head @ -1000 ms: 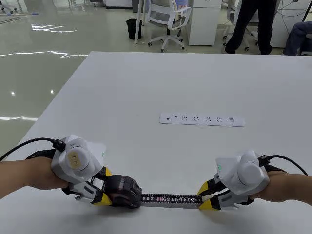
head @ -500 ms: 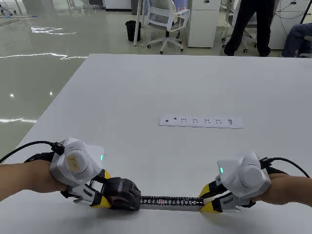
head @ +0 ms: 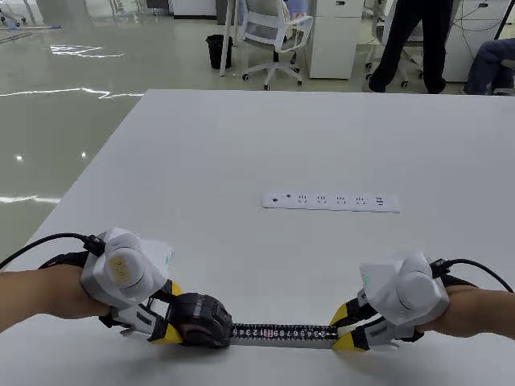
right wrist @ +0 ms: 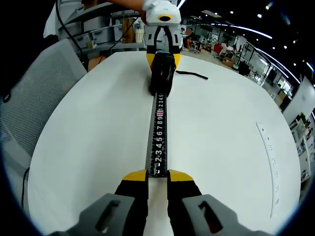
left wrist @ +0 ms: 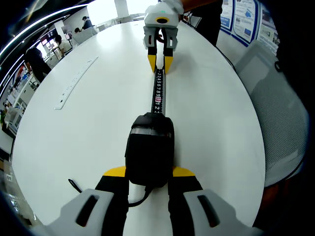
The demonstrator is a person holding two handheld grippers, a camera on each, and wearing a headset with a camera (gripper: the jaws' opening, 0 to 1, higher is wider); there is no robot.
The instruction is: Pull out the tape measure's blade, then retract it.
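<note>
A black tape measure case rests on the white table near its front edge, and my left gripper is shut on it; the left gripper view has the case between the yellow-tipped jaws. The dark blade with white numbers runs right from the case to my right gripper, which is shut on the blade's end. The right gripper view looks along the blade from its own jaws to the case and the left gripper behind it. The right gripper faces me in the left gripper view.
A white power strip lies flat mid-table, beyond the grippers. A thin black strap trails from the case. Past the far edge stand an office chair, a black bin and people.
The blade's exposed length looks about the same. Both grippers keep their hold with only slight shifts; the head camera tilted a little.
</note>
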